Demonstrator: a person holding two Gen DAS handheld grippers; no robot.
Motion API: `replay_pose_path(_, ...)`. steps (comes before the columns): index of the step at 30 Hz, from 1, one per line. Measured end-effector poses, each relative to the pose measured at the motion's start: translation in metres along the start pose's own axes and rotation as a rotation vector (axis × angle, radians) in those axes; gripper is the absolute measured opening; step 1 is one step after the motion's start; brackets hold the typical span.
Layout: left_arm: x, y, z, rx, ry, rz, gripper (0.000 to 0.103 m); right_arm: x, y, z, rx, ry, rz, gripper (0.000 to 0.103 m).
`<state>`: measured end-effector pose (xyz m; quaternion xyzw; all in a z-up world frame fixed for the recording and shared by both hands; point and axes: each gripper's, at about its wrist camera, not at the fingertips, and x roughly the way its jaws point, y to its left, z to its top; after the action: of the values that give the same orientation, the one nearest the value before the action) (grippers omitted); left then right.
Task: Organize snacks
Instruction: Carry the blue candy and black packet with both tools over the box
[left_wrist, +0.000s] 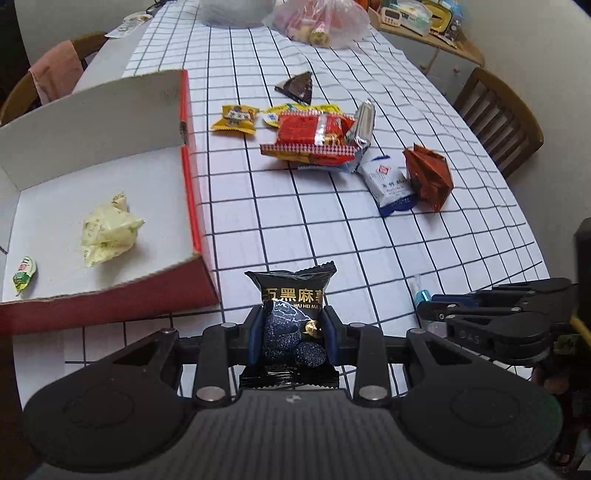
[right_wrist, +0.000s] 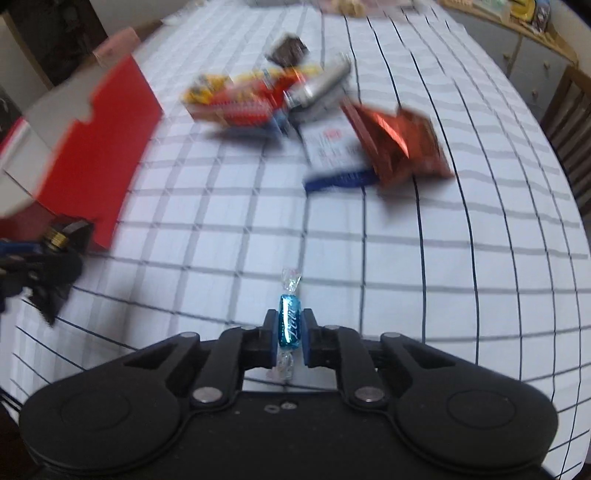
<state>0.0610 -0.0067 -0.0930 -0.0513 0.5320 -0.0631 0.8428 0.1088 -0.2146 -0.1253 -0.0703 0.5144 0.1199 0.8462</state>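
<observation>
Gripping a black sesame snack packet (left_wrist: 291, 314) with gold lettering, the left tongs (left_wrist: 291, 334) sit at the bottom centre of the left wrist view, their blue pads pressed against both sides of the packet. Beneath lies a bench (left_wrist: 332, 229) covered in a white cloth with a dark grid. At the left of that frame stands an open red box (left_wrist: 192, 192) with a white inside, holding a crumpled pale yellow wrapper (left_wrist: 109, 232) and a small green and white sweet (left_wrist: 25, 273). In the upper middle of the frame, a loose heap of snacks rests on the cloth: a yellow packet (left_wrist: 234, 118), a red packet (left_wrist: 314, 138), a silver foil packet (left_wrist: 364, 123), a dark triangular packet (left_wrist: 297, 86), a white and blue packet (left_wrist: 389, 182), and beside it, touching, a copper-red foil packet (left_wrist: 430, 175). A clear plastic bag (left_wrist: 321, 22) of food sits at the top edge. In the right wrist view, which is motion-blurred, the right tongs (right_wrist: 290, 330) at lower centre are clamped on a blue foil sweet (right_wrist: 289, 323) with clear twisted ends, held upright between the pads. The right tongs also show at the lower right edge of the left wrist view, and the left tongs at the left edge of the right wrist view, near the red box.
</observation>
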Motion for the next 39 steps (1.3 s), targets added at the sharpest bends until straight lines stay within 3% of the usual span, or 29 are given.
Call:
replay_pose_path(8, -0.041, 0.022, 0.015, -0.032, -0.097, 0.008, 0.033, -0.059, 0.036, 0.043, -0.044, -0.159, 0.107, 0.011)
replay_pose_path(17, -0.080, 0.070, 0.034, -0.084, -0.197, 0.090, 0.033, -0.069, 0.107, 0.086, -0.147, -0.238, 0.202, 0.011)
replay_pose_path(29, -0.083, 0.159, 0.045, -0.144, -0.196, 0.241, 0.033, -0.011, 0.186, 0.122, -0.243, -0.159, 0.241, 0.011)
replay_pose_path(39, -0.043, 0.210, 0.059, -0.133, -0.097, 0.315, 0.033, 0.047, 0.223, 0.130, -0.315, -0.073, 0.186, 0.011)
